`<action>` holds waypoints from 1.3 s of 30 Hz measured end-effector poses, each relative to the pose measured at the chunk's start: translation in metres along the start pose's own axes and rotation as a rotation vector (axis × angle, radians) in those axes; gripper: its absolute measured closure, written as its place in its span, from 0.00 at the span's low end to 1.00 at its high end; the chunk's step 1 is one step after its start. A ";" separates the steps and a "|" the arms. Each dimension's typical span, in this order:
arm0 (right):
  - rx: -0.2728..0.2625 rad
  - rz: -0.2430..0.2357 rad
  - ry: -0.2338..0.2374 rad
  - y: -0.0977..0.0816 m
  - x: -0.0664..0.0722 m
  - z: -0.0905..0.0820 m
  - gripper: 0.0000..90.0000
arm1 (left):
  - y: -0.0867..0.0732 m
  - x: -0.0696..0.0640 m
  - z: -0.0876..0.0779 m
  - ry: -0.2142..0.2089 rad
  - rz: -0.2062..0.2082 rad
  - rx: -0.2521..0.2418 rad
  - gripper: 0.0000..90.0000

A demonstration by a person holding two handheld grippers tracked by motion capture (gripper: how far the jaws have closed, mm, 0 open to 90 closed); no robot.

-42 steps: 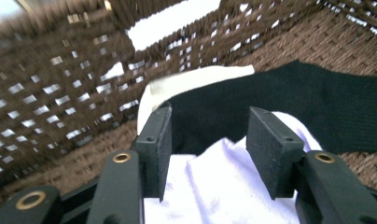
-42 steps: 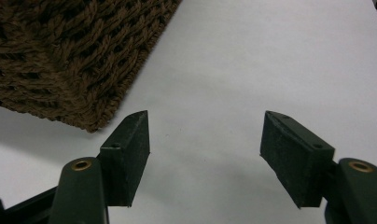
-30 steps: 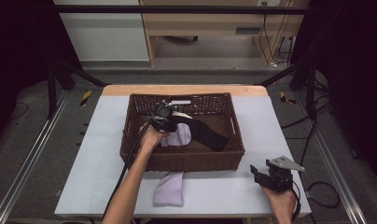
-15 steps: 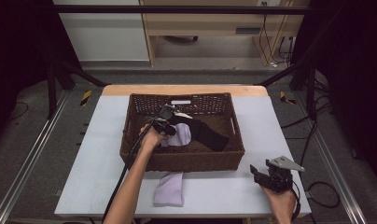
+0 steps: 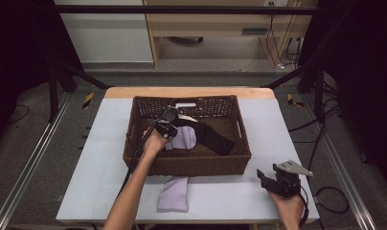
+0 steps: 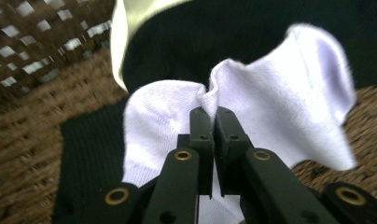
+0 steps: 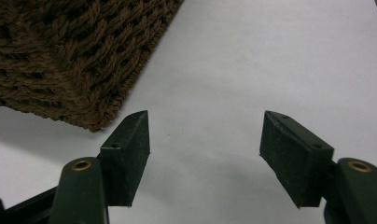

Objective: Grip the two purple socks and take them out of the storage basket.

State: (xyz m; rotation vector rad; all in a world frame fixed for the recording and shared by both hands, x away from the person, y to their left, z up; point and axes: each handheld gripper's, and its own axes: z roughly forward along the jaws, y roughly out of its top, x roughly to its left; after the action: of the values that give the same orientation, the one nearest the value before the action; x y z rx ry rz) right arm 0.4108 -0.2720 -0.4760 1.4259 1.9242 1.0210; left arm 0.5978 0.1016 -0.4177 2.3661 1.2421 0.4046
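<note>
Nearest to you, your right gripper (image 5: 278,181) rests low over the pale table (image 5: 297,134) at its near right corner, just off the basket's front right corner, and its jaws stand wide apart with only bare tabletop between them; in the right gripper view (image 7: 204,154) the woven corner of the basket (image 7: 74,56) sits just beyond the left jaw, not touching it. To the left of that hand, a second lilac sock (image 5: 174,193) lies flat on the table, its far end right against the basket's front wall. Farther in, your left forearm reaches over the front rim of the brown wicker basket (image 5: 191,165), and your left gripper (image 5: 175,129) is down inside it. Its jaws have just been closing, and in the left gripper view (image 6: 213,114) they are now pinched together on a raised fold of the lilac sock (image 6: 270,107), the cloth bunching up between the pads. That sock (image 5: 182,138) lies on the basket floor left of centre, partly on top of a black garment (image 5: 215,138) that stretches toward the right side. Beyond the sock, a cream-edged piece of cloth (image 6: 119,42) lies next to the black fabric near the basket's far wall.
</note>
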 end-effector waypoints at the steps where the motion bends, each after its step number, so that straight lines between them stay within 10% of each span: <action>1: 0.001 -0.001 -0.001 0.000 0.000 0.000 0.37 | 0.001 0.000 -0.005 -0.003 -0.004 -0.038 0.95; 20: 0.005 -0.008 -0.007 0.000 0.000 0.000 0.37 | -0.023 -0.004 -0.098 -0.070 0.004 -0.467 0.96; 39: 0.009 -0.002 -0.005 -0.001 -0.001 -0.002 0.38 | -0.060 -0.016 -0.169 -0.163 0.068 -0.650 0.96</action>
State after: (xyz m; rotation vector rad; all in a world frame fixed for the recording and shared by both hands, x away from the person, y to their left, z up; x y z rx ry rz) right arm 0.4084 -0.2737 -0.4759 1.4305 1.9282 1.0080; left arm 0.4720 0.1595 -0.3030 1.8402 0.7972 0.5295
